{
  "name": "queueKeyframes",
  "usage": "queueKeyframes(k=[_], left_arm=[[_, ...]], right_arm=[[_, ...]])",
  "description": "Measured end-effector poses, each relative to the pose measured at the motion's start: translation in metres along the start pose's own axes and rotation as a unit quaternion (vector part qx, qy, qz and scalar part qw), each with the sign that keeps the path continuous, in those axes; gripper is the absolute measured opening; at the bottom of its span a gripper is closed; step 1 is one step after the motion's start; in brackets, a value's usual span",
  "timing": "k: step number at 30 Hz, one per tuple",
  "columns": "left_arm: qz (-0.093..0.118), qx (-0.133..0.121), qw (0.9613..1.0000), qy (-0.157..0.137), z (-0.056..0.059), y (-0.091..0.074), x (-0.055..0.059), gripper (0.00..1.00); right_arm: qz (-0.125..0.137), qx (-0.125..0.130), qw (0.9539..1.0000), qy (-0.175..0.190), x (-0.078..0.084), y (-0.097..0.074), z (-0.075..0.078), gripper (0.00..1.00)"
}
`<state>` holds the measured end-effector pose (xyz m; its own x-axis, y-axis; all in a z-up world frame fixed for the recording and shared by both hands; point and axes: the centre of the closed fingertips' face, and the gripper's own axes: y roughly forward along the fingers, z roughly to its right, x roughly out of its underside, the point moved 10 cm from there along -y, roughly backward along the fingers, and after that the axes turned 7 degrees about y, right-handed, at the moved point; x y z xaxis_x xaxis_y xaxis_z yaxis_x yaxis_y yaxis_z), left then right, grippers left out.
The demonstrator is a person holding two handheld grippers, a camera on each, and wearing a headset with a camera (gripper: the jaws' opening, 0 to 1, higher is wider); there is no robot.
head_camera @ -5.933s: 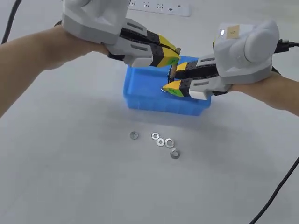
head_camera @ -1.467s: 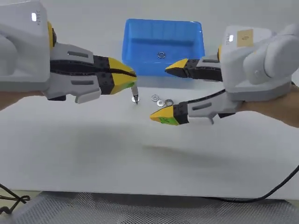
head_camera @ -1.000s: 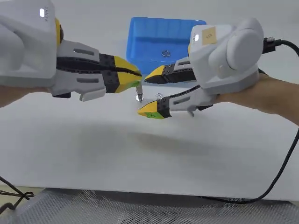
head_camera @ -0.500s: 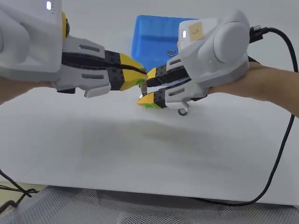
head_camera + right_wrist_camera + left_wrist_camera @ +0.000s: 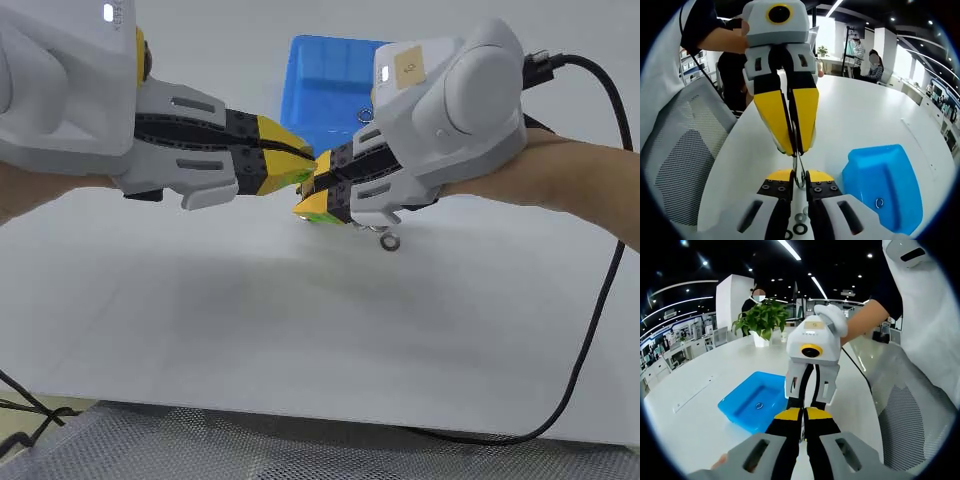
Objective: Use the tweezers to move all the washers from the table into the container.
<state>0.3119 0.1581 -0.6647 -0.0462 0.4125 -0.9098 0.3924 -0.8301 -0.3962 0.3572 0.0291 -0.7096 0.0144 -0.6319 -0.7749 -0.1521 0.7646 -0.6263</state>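
In the head view my left gripper (image 5: 305,168) comes in from the left, shut on the metal tweezers (image 5: 797,162), which hang down from its yellow jaws. My right gripper (image 5: 311,199) meets it from the right, its jaws closed around the tweezers' lower part just above the table. One washer (image 5: 388,241) lies on the table beside the right gripper. In the right gripper view more washers (image 5: 800,218) lie under my own jaws (image 5: 799,178). The blue container (image 5: 330,85) stands behind, with one washer (image 5: 365,115) inside.
A black cable (image 5: 600,290) trails from the right gripper across the white table (image 5: 300,330). The table's near edge, with a mesh chair seat (image 5: 200,450) below it, is close to me. A potted plant (image 5: 762,320) and people stand far off.
The right gripper has moved left to the tweezers and gone from open to shut on them. The left gripper has kept its hold of them. The head camera has shifted.
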Motion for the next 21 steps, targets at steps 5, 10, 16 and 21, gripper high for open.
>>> queueKeyframes(k=[5,10,16,21], left_arm=[[-0.001,-0.002,1.0,-0.001,-0.0002,-0.0005,0.0001,0.05],[-0.002,-0.005,1.0,-0.006,-0.0016,-0.0004,0.001,0.05],[-0.011,-0.013,0.9998,-0.012,-0.0026,0.0008,0.0017,0.06],[-0.017,-0.012,0.9997,-0.016,-0.0017,-0.0006,0.0018,0.1]], right_arm=[[-0.003,-0.003,1.0,0.003,-0.0004,0.0002,0.0008,0.1],[-0.003,-0.004,1.0,0.005,-0.0003,0.0003,0.0017,0.1],[0.0,-0.002,0.9999,0.013,0.0001,0.0001,0.0023,0.1],[0.0,-0.001,0.9999,0.014,0.0001,-0.0003,0.0014,0.1]])
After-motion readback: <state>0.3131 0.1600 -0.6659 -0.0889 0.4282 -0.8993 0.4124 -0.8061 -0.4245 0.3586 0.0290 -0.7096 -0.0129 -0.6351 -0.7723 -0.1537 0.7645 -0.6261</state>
